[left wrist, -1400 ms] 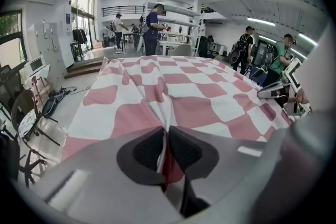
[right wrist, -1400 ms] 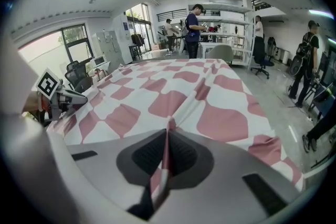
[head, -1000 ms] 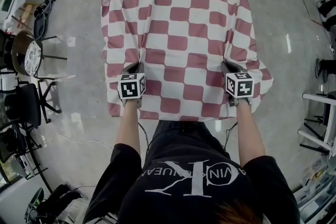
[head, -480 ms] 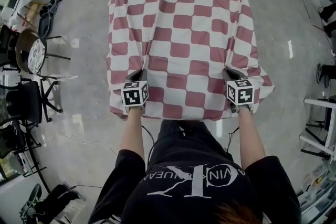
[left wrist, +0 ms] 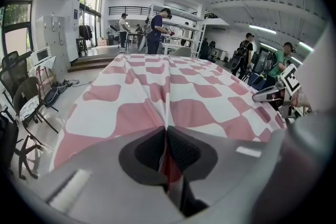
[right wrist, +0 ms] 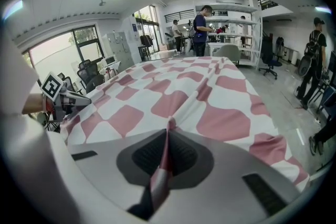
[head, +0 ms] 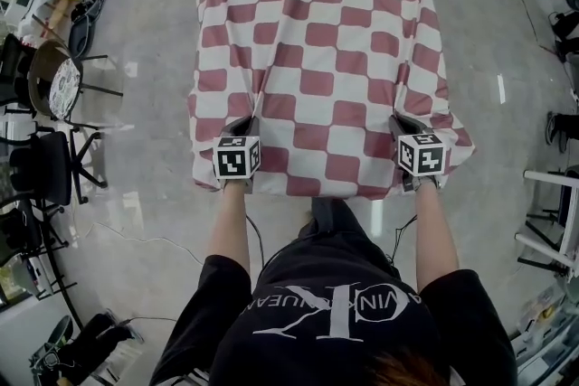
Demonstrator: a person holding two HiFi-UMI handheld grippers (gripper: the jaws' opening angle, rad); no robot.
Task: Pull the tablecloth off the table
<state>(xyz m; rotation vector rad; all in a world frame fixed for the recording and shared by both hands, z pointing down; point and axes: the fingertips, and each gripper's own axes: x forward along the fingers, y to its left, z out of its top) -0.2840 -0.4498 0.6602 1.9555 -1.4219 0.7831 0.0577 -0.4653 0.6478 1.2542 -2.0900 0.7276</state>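
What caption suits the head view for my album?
Left gripper and right gripper each pinch the red-and-white checked fabric tablecloth near its front edge.

The right gripper (right wrist: 167,135) pinches a fold of the checked tablecloth (right wrist: 176,98).

The tablecloth (head: 321,59) is a checkerboard of dusty red and white squares, with the same checks running down its hanging edges. The left gripper (head: 242,119) and right gripper (head: 398,118) are plain grey with black ridged pads (left wrist: 185,152), and each carries a cube (head: 237,158) whose white faces bear black square markers. The floor (head: 136,194) is glossy pale grey with faint veining, the shirt (head: 335,321) is black with white lettering, and the chair (head: 41,176) at the left is black.
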